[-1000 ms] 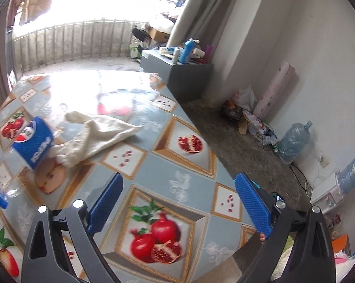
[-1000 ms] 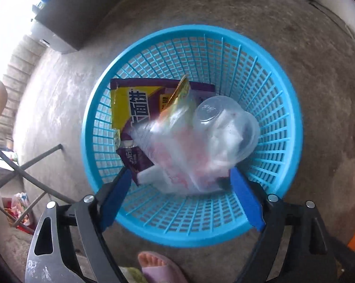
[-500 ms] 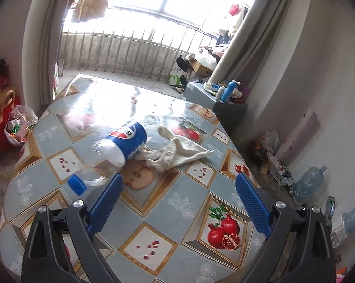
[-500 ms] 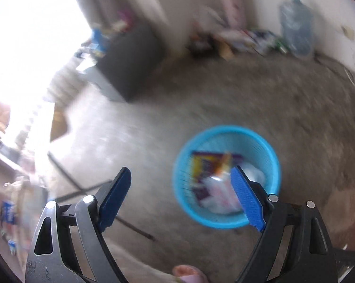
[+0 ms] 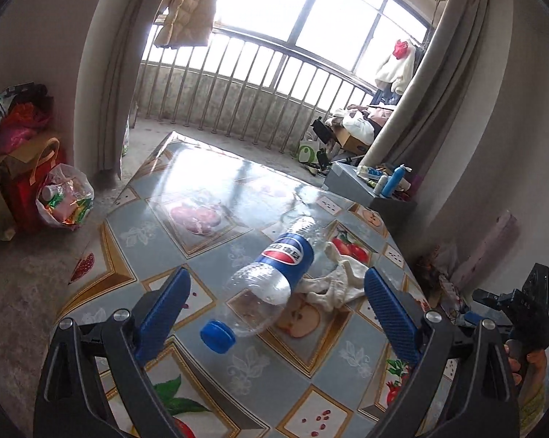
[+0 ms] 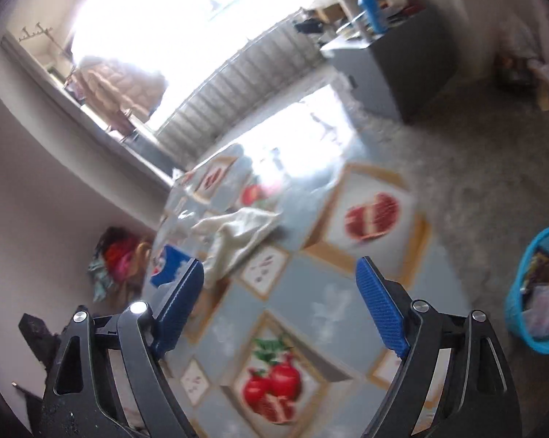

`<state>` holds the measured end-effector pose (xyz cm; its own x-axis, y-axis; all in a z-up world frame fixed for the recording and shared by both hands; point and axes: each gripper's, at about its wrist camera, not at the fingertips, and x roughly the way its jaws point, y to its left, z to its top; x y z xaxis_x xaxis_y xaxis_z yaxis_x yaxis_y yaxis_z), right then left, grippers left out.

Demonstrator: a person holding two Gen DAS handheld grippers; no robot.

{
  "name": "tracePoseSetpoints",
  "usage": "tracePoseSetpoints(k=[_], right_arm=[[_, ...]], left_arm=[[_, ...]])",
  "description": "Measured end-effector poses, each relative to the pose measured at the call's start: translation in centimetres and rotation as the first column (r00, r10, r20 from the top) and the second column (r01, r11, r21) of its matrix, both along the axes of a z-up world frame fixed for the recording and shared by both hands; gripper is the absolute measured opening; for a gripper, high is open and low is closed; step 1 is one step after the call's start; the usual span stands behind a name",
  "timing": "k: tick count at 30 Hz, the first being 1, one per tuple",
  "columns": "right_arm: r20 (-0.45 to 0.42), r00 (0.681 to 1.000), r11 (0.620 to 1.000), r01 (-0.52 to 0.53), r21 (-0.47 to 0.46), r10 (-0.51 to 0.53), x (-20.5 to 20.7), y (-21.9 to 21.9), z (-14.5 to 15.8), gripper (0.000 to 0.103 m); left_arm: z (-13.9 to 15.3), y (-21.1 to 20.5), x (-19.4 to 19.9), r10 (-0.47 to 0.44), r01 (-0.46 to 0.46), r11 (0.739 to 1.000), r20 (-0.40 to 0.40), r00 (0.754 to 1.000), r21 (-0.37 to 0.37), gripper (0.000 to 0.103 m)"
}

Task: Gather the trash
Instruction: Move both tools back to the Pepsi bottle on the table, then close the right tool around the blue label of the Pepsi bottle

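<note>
Left gripper (image 5: 276,310): jaws wide, empty, pointing down at table (image 5: 208,255). Bottle (image 5: 274,273) lies on its side just ahead, between pad lines; blue cap (image 5: 218,335) nearest, long axis running away and right. Cloth (image 5: 338,284) touching bottle, right of it.

Right gripper (image 6: 280,304): wide, empty; bottle (image 6: 168,264) ahead-left, farther. Basket (image 6: 530,288) on floor, far right. Judgement: left nearer; grasp across bottle body.

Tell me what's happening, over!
Left gripper open, empty, facing plastic bottle lying on table. Right gripper open, empty. White cloth against bottle. Blue basket on floor.
</note>
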<state>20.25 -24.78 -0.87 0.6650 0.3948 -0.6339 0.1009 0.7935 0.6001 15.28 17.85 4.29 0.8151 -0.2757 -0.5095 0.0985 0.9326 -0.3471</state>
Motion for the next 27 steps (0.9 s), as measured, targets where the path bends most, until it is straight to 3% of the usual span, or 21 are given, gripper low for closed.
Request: tracePoseSetpoints(k=[4, 7, 12, 17, 21, 25, 27], right_arm=[[-0.075, 0.988, 0.989, -0.132, 0.065, 0.136, 5.5, 6.8, -1.7, 0.074], [-0.110, 0.973, 0.969, -0.185, 0.163, 0.204, 8.0, 11.3, -2.2, 0.073], [-0.168, 0.953, 0.943, -0.203, 0.262, 0.252, 11.5, 15.5, -2.5, 0.073], [-0.257, 0.935, 0.949, -0.178, 0.261, 0.246, 14.6, 17.8, -4.8, 0.071], [-0.288, 0.919, 0.940, -0.187, 0.285, 0.269, 15.7, 18.9, -5.8, 0.071], [-0.309, 0.905, 0.934, -0.203, 0.293, 0.293, 15.7, 19.3, -5.9, 0.057], [-0.300, 0.906, 0.931, -0.207, 0.302, 0.298, 15.2, 19.0, -6.0, 0.056]], left_arm=[[-1.2, 0.8, 2.5, 0.022, -0.021, 0.999, -0.034, 0.999, 0.029, 0.083], [-2.2, 1.1, 5.1, 0.019, -0.017, 1.000, -0.080, 0.997, 0.016, 0.067], [-4.7, 1.2, 9.6, -0.007, 0.006, 1.000, -0.190, 0.982, -0.008, 0.043], [-7.6, 0.4, 11.8, -0.050, 0.040, 0.998, -0.302, 0.952, -0.040, 0.023], [-8.6, -0.5, 11.8, -0.109, 0.090, 0.993, -0.346, 0.932, -0.071, 0.017], [-8.9, -1.5, 11.3, -0.147, 0.128, 0.989, -0.360, 0.921, -0.076, 0.017], [-8.7, -1.9, 10.8, -0.149, 0.132, 0.989, -0.359, 0.921, -0.071, 0.014]])
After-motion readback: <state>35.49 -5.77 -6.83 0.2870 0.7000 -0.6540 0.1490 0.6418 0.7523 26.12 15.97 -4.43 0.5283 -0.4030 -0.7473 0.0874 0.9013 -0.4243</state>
